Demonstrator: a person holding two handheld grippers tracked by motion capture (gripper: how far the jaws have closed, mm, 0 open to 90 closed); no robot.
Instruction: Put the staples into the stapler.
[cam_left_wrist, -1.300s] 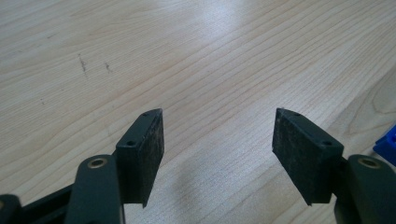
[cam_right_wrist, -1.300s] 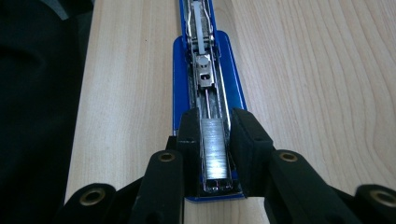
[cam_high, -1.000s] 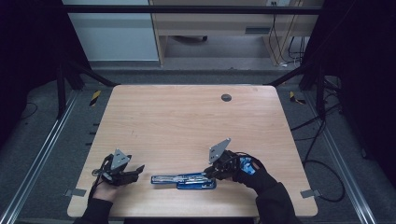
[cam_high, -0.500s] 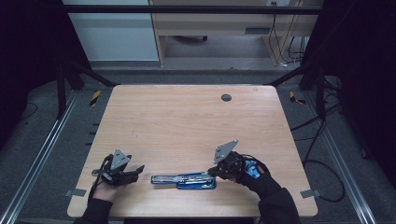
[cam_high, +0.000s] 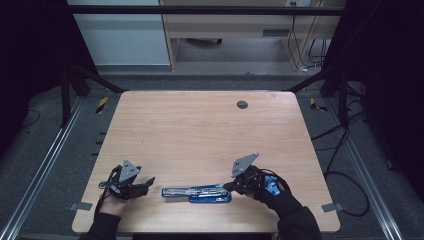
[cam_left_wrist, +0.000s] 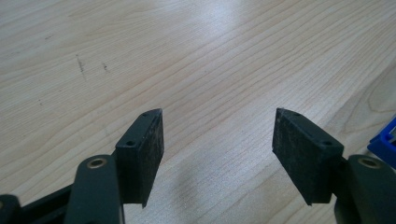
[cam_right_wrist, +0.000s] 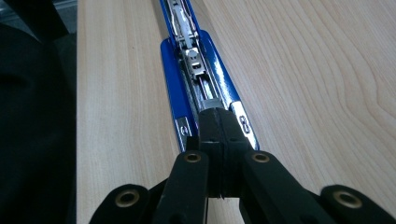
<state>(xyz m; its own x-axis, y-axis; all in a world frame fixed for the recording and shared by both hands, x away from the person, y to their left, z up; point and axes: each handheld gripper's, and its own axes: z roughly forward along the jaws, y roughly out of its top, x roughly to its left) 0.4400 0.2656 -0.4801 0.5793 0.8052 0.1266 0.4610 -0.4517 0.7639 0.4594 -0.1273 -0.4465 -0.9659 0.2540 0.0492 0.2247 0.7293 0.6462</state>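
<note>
Stapler (cam_high: 197, 192) lies opened flat near the table's (cam_high: 200, 130) front edge. Right gripper (cam_right_wrist: 218, 122) has just been closing, jaws now together at its near end, seemingly on nothing; pressing there risks sliding it or jamming the spring. Left gripper (cam_left_wrist: 217, 140) sits apart, not bracing.

A light wooden table (cam_high: 200, 130) carries an opened blue stapler (cam_high: 197, 193) near its front edge.

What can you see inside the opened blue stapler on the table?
Inside the blue stapler runs a silver metal channel with a spring and slider. The shut right gripper covers the near end, so what lies under its tips cannot be seen.
</note>
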